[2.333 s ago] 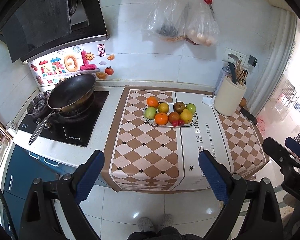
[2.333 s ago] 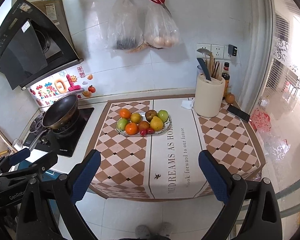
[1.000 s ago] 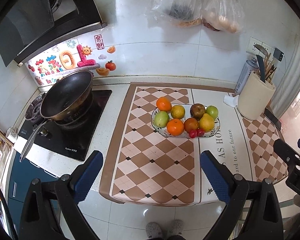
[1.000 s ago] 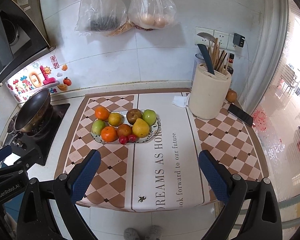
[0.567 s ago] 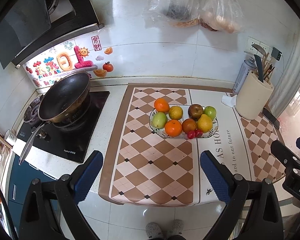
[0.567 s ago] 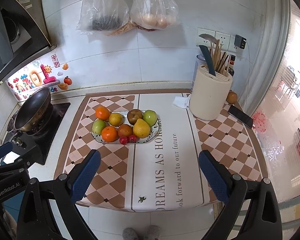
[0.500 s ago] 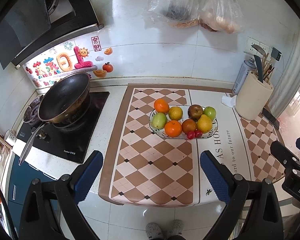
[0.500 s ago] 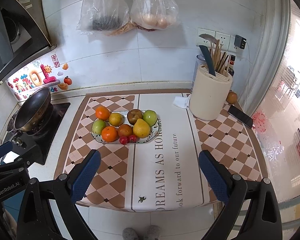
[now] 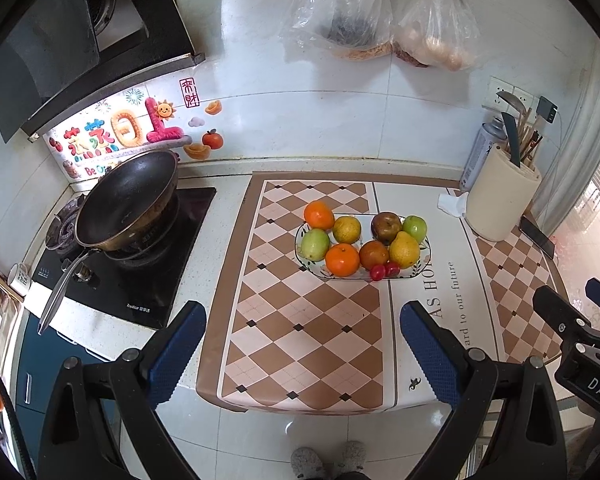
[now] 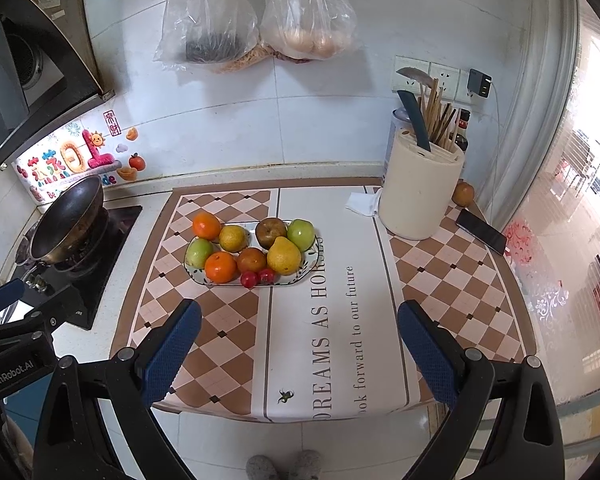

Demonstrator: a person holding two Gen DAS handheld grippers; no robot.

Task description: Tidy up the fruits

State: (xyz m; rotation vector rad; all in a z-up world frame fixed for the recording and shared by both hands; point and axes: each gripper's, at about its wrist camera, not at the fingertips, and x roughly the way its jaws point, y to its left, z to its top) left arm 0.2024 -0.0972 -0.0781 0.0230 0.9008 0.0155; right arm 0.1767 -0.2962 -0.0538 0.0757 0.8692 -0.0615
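A patterned plate (image 9: pixel 425 258) (image 10: pixel 309 265) of fruit sits mid-counter on the checkered mat (image 9: pixel 300 332). It holds two oranges (image 9: pixel 342 259), green apples (image 9: pixel 314 244), a yellow pear (image 9: pixel 404 249) (image 10: pixel 284 256), a brown apple (image 9: pixel 386 227) and small red fruits (image 9: pixel 384 271). My left gripper (image 9: pixel 303 338) is open and empty, well in front of the plate over the counter's front edge. My right gripper (image 10: pixel 299 336) is open and empty, likewise short of the plate.
A black wok (image 9: pixel 126 200) sits on the stove at the left. A cream utensil holder (image 10: pixel 419 190) with knives stands at the back right, with a phone (image 10: pixel 481 231), a loose orange (image 10: pixel 463 193) and a crumpled tissue (image 10: pixel 362 203) near it. Plastic bags (image 10: pixel 256 20) hang on the wall.
Both grippers have moved in closer to the counter and the fruit plate, then held nearly still. Both stay open and empty. The fruit has not moved.
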